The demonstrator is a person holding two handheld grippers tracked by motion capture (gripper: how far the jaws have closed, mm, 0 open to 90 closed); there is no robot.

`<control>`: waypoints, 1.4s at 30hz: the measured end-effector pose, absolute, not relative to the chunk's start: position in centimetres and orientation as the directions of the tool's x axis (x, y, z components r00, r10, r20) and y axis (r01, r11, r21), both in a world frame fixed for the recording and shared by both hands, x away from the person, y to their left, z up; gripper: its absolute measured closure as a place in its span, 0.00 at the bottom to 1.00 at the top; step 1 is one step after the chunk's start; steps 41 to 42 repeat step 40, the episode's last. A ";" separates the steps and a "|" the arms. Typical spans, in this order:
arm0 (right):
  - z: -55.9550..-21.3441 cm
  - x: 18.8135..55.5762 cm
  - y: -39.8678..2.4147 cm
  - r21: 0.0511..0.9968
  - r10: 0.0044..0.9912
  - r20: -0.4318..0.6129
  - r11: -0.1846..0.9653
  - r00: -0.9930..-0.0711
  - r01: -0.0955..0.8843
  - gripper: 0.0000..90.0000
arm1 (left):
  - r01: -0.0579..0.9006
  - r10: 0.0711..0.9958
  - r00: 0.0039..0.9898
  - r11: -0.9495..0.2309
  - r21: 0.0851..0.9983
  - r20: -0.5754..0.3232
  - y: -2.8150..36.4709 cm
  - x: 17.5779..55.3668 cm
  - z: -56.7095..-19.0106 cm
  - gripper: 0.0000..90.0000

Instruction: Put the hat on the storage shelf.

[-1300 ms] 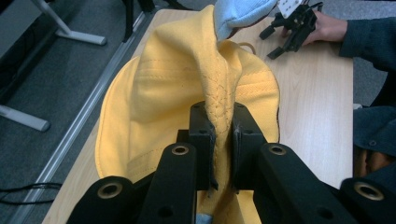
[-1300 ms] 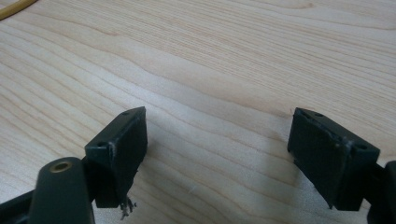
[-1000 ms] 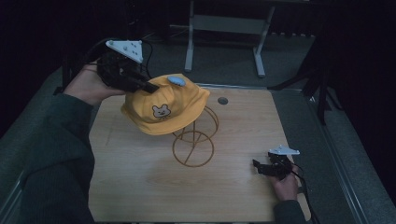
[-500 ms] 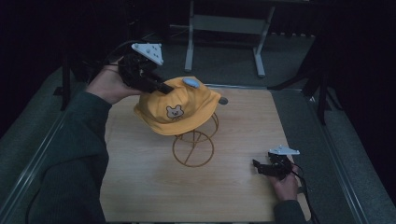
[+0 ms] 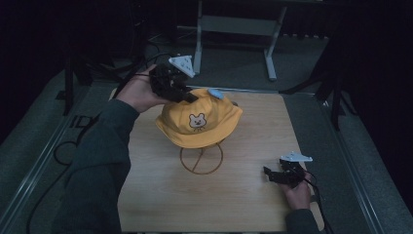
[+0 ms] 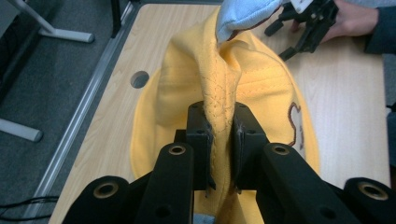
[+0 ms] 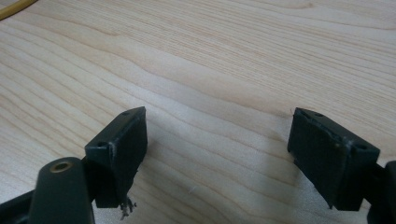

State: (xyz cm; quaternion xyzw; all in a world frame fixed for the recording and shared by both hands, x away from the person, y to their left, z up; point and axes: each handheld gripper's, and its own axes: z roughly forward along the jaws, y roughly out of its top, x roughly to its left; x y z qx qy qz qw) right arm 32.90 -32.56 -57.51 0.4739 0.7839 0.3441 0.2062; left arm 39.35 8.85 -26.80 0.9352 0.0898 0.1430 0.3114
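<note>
Moved since the earlier frames: the left gripper (image 5: 187, 96) and the yellow hat (image 5: 198, 123) it carries travel from the table's far left corner toward the middle, and the hat now sits over the top of the wire stand (image 5: 200, 158) instead of hanging to the stand's left; judged from this, the hat is close to being hung and the release is the step left. The right gripper (image 5: 271, 176) keeps its place near the right front corner. High view: hat draped on the stand with its bear face toward the person, a pale blue tag (image 5: 215, 93) at its far edge, the stand's round base ring on the wooden table (image 5: 243, 204), the left gripper at the hat's far left brim, the right gripper low on the table, well apart from the hat. Left gripper view: adds the grip itself, jaws narrow and pinched on a raised fold of yellow fabric (image 6: 219, 100), and a round hole (image 6: 139, 79) in the tabletop beside the hat. Right gripper view: adds the right jaws standing wide with nothing between them, bare wood grain beneath.
</note>
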 end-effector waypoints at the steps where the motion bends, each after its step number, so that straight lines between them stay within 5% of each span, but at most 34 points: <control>1: -57.5 32.9 -32.6 0.735 0.885 0.003 0.314 -0.466 0.601 0.22 | 0.079 0.256 0.943 -0.792 0.605 0.211 8.6 39.4 -27.0 0.88; 19: -57.5 32.9 -32.6 0.735 0.884 0.000 0.316 -0.467 0.600 0.22 | 0.075 0.249 0.944 -0.801 0.594 0.217 5.7 40.0 -30.1 0.87; 28: -57.5 32.9 -32.6 0.735 0.885 0.001 0.315 -0.466 0.600 0.22 | 0.106 0.342 0.908 -0.747 0.656 0.242 6.7 39.6 -29.7 0.47; 42: -57.5 32.9 -32.6 0.735 0.885 0.001 0.315 -0.466 0.600 0.22 | 0.129 0.421 0.888 -0.615 0.778 0.186 10.7 39.1 -28.1 0.36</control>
